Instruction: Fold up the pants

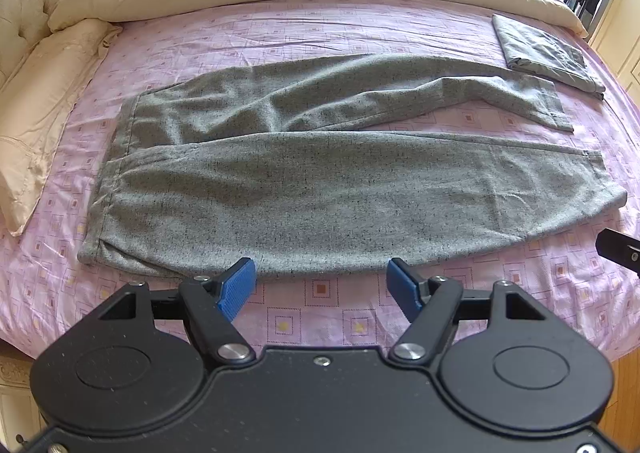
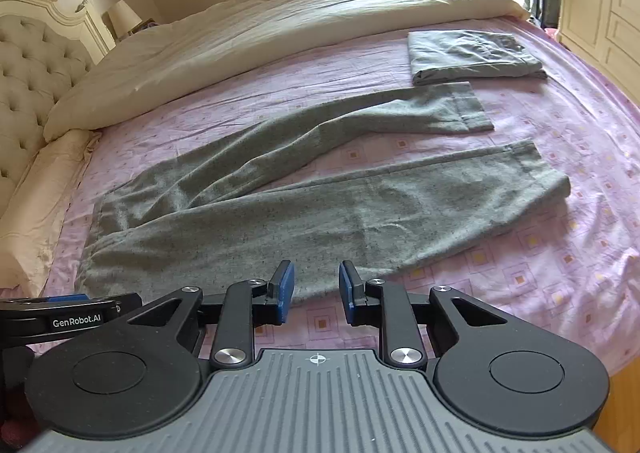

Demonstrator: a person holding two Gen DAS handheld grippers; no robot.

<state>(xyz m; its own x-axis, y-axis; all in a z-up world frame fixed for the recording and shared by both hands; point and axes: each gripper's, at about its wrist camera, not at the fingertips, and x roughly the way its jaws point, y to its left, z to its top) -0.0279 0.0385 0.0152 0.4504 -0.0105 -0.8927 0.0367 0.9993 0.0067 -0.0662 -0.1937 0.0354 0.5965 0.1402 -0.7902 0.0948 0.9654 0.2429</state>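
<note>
Across the middle of the bed (image 1: 360,317), on its pink patterned sheet, the grey pants (image 1: 320,197) lie spread flat with their long axis running left to right: the waistband at the left, the two leg hems at the right. The legs are parted in a narrow V, the far leg angled slightly away and more wrinkled, the near leg lying broad and smooth.

The left hand-held gripper (image 1: 322,287) hovers just short of the near leg's near edge, its blue pads spread wide with nothing between them. The right hand-held gripper (image 2: 316,293) sits at the same near edge, its jaws also parted, though by a narrower gap, and likewise holding nothing. In the right wrist view the left tool shows at the lower left, so the left one stands toward the waistband side and the right one toward the hems.

Both tools face across the pants' width, so the fabric lies straight ahead of each. A lengthwise fold of the near leg over the far leg seems the likely first step, with each tool pinching the near edge at its own end.

A folded grey garment (image 2: 472,55) rests at the far right, just beyond the far hem, and a cream duvet (image 2: 280,25) covers the far side.
</note>
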